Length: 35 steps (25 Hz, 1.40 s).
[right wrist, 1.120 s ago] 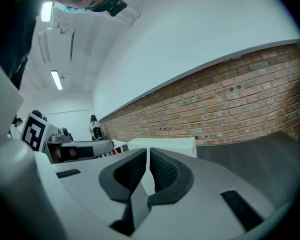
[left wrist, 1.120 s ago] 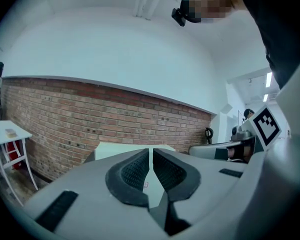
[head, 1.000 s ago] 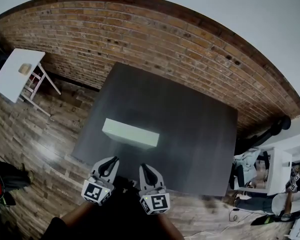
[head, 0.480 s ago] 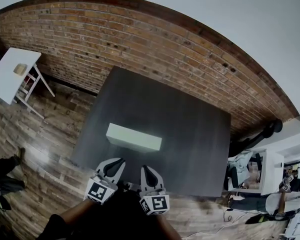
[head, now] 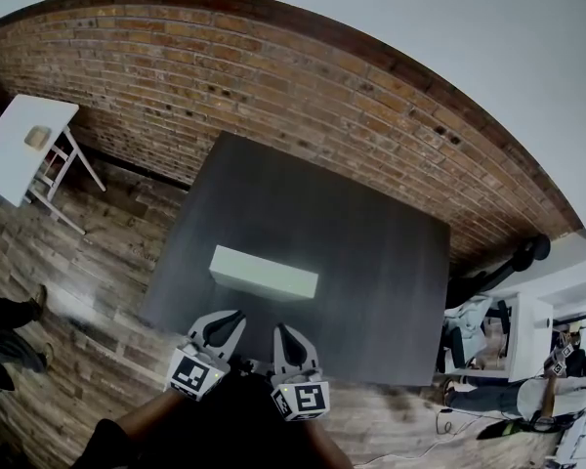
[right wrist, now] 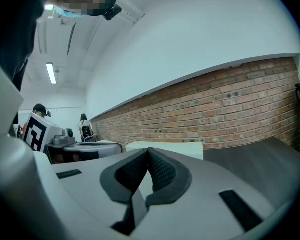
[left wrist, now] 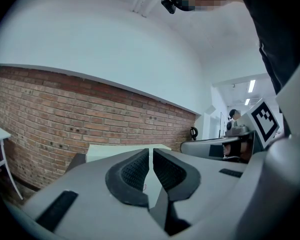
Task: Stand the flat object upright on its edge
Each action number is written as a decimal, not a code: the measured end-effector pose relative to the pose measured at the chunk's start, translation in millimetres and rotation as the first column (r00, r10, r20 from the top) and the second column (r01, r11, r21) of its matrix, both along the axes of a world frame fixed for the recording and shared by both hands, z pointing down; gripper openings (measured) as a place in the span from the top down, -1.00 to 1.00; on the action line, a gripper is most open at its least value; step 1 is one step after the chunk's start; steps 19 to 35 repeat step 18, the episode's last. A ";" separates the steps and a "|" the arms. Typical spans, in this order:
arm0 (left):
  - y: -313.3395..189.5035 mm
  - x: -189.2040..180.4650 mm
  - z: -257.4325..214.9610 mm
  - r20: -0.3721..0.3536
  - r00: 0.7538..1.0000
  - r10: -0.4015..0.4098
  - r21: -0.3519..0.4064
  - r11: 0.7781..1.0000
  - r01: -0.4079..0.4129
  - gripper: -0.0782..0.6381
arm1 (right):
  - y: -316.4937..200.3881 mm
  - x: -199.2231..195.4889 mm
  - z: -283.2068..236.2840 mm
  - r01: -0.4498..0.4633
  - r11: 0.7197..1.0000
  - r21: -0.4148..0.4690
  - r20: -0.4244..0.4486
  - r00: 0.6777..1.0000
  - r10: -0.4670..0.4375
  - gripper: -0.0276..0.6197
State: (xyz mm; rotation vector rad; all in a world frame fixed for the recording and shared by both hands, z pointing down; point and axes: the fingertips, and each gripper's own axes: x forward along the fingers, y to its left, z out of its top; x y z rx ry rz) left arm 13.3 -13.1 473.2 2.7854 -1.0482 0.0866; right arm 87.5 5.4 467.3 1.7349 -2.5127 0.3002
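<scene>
The flat object is a pale rectangular box lying flat on the dark table, towards its near left part. My two grippers hover side by side at the table's near edge, short of the box and not touching it. The left gripper is shut with only a hairline between its pads and nothing in it. The right gripper is closing its last bit, tips touching, empty. The box shows beyond the left gripper in the left gripper view. In the right gripper view the box lies just past the right gripper.
A brick wall runs behind the table. A small white side table stands on the wooden floor at far left. Desks with clutter and cables crowd the right side. A person's foot shows at the left edge.
The head view has shifted slightly. The box lies where it was, and both grippers stay at the table's near edge.
</scene>
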 end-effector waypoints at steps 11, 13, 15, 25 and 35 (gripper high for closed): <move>0.6 4.3 -2.7 0.006 1.000 0.017 0.012 1.000 -0.017 0.64 | 1.3 -4.9 -1.4 0.021 1.000 -0.002 0.027 0.999 -0.021 0.84; 0.5 5.0 -3.7 0.005 1.000 0.015 0.008 1.000 -0.015 0.64 | 2.1 -5.4 -1.3 0.025 1.000 -0.003 0.025 0.999 -0.025 0.84; 0.7 5.6 -3.4 0.005 1.000 0.013 0.005 1.000 -0.013 0.64 | 2.8 -5.1 -1.2 0.029 1.000 -0.003 0.025 0.999 -0.029 0.84; 2.2 6.5 -1.0 0.010 1.000 0.017 -0.001 1.000 -0.017 0.64 | 3.2 -4.4 -2.4 0.035 0.999 0.003 0.026 0.999 -0.035 0.84; 2.2 6.5 -1.0 0.010 1.000 0.017 -0.001 1.000 -0.017 0.64 | 3.2 -4.4 -2.4 0.035 0.999 0.003 0.026 0.999 -0.035 0.84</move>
